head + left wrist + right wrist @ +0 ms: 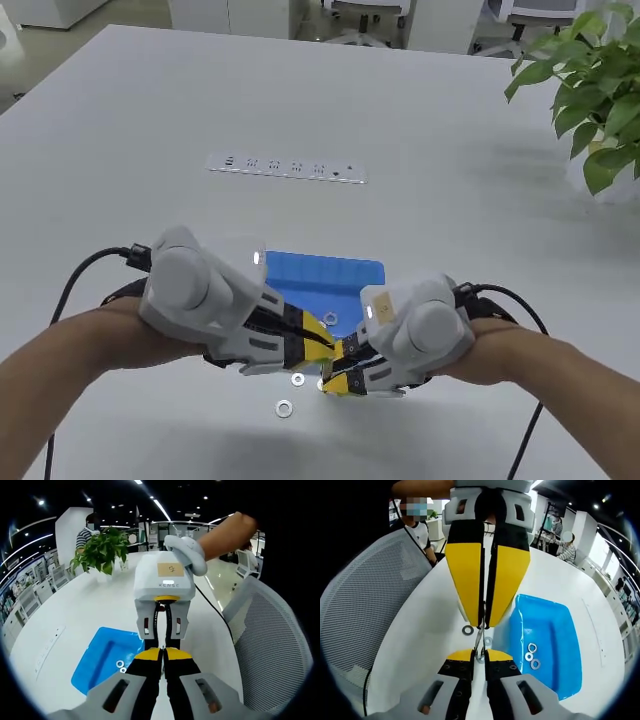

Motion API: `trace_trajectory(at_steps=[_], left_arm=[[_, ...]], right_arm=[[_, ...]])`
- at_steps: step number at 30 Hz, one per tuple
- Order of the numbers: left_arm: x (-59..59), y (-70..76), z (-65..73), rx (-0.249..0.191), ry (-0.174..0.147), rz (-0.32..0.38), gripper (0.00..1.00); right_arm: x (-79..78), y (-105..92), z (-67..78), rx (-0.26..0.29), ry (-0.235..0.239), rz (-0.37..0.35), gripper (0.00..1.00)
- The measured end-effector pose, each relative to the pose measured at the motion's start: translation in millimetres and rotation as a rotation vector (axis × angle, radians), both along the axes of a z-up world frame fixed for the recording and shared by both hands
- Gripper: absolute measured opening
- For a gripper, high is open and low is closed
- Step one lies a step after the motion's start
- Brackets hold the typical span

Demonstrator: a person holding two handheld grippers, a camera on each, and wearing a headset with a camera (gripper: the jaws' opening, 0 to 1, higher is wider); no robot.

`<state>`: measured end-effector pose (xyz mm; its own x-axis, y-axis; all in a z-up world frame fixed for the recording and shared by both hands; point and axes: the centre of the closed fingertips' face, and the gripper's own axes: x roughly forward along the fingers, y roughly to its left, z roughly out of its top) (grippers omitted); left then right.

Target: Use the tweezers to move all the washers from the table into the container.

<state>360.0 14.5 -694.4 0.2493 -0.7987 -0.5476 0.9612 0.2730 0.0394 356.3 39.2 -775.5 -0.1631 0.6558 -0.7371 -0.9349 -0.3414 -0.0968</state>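
Note:
My two grippers meet tip to tip over the table's front. The thin metal tweezers (480, 639) run between them. My right gripper (480, 656) is shut on their lower end, and my left gripper (486, 611) is shut on the upper part. In the head view the left gripper (326, 341) comes from the left and the right gripper (338, 378) from the right. Two washers (298, 379) (285, 408) lie on the table below the tips, also seen as washers (467, 630) beside the tweezers. The blue container (325, 275) sits just behind, holding three washers (532, 655).
A white power strip (287, 167) lies farther back on the table. A green plant (595, 90) stands at the far right edge. A mesh chair (272, 645) is near the table's front side. People sit in the room beyond.

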Motion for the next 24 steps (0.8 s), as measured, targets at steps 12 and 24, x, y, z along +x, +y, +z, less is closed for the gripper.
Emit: trace_trajectory(at_steps=[12,24], left_arm=[[2.4,1.8,5.4,-0.026,-0.004,0.026,0.09],[3.5,10.5,10.5,-0.072,0.003,0.080,0.28]], right_arm=[[1.6,-1.0,3.0,0.006,0.004,-0.011,0.09],[-0.3,-3.1,18.2,0.024,0.003,-0.016,0.09]])
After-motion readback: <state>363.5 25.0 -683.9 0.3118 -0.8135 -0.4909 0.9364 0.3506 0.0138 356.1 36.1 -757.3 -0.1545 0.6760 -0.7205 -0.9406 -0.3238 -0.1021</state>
